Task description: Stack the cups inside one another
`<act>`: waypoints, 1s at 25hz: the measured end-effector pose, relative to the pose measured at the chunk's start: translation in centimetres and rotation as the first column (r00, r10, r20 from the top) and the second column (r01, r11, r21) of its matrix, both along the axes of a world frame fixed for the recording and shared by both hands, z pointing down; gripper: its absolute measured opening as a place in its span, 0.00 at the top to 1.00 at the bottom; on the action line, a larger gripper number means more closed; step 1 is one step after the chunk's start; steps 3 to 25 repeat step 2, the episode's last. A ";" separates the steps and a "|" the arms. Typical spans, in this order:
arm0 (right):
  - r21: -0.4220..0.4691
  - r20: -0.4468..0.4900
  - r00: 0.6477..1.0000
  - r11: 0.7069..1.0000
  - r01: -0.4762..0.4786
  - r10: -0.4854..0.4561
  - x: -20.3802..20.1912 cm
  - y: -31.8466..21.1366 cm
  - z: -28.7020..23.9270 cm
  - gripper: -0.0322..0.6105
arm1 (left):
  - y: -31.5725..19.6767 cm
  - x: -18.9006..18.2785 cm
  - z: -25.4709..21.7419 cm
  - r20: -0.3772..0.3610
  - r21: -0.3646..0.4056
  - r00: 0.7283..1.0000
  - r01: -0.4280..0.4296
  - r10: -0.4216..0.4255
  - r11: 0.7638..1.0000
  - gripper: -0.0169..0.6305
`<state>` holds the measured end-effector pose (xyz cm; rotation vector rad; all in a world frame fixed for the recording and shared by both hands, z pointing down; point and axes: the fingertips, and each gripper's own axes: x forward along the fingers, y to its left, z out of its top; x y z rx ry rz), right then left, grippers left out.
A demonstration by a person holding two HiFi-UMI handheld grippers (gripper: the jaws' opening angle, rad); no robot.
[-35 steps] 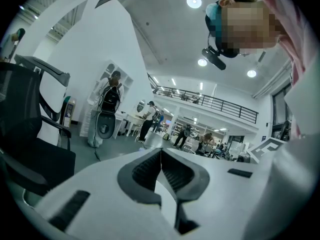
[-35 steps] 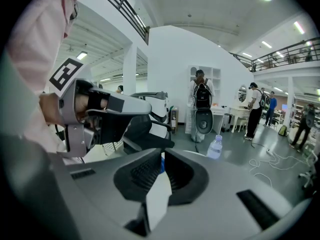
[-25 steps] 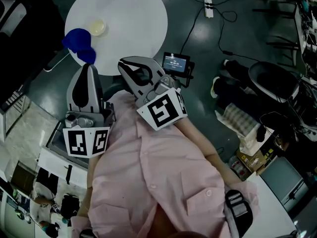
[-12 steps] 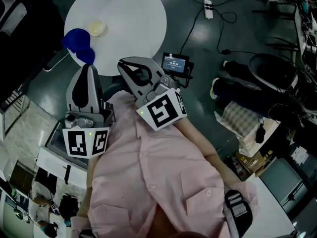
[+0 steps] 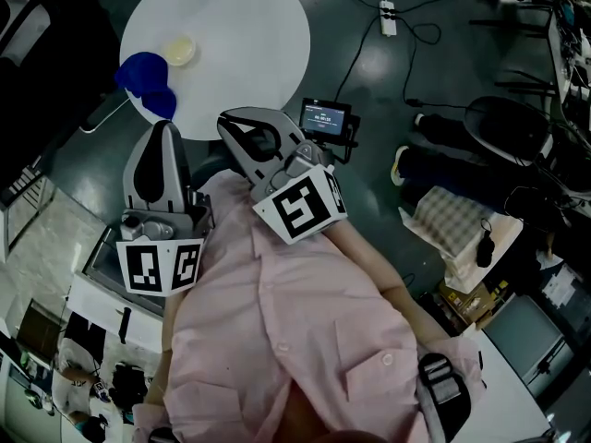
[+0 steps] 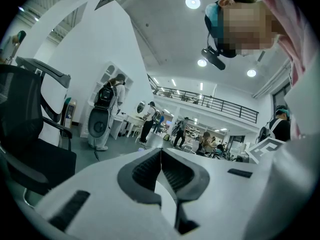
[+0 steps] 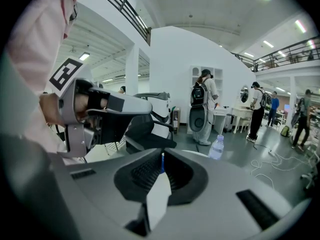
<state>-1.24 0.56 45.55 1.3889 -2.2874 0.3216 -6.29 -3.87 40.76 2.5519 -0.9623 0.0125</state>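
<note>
The round white tabletop [image 5: 249, 35] carries the cups. 2 blue cups [image 5: 146, 77] sit touching each other at the tabletop's left rim, and a pale yellow cup [image 5: 182, 51] stands open side up just beside them, further in from that rim. A clear bottle [image 7: 216, 148] stands at the tabletop's far edge.

Both tools are off the tabletop, on its near side, held close against the person's pink shirt [image 5: 295, 330]. The left tool [image 5: 164, 127] points at the blue cups from just short of the near rim. Its jaws are pressed together with nothing between them. The right tool [image 5: 231, 120] is likewise closed and empty, and only a sliver of blue shows past its tips. A small monitor [image 5: 327, 116] sits near the tabletop's near-right rim.
</note>
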 end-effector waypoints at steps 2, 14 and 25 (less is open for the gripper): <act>0.000 0.001 1.000 1.000 0.002 -0.002 -0.1 0.1 0.0 0.89 | 0.1 -0.2 0.0 0.000 0.001 1.000 0.003 -0.003 1.000 0.95; 0.000 0.001 1.000 1.000 0.002 -0.002 -0.1 0.1 0.0 0.89 | 0.1 -0.2 0.0 0.000 0.001 1.000 0.003 -0.003 1.000 0.95; 0.000 0.001 1.000 1.000 0.002 -0.002 -0.1 0.1 0.0 0.89 | 0.1 -0.2 0.0 0.000 0.001 1.000 0.003 -0.003 1.000 0.95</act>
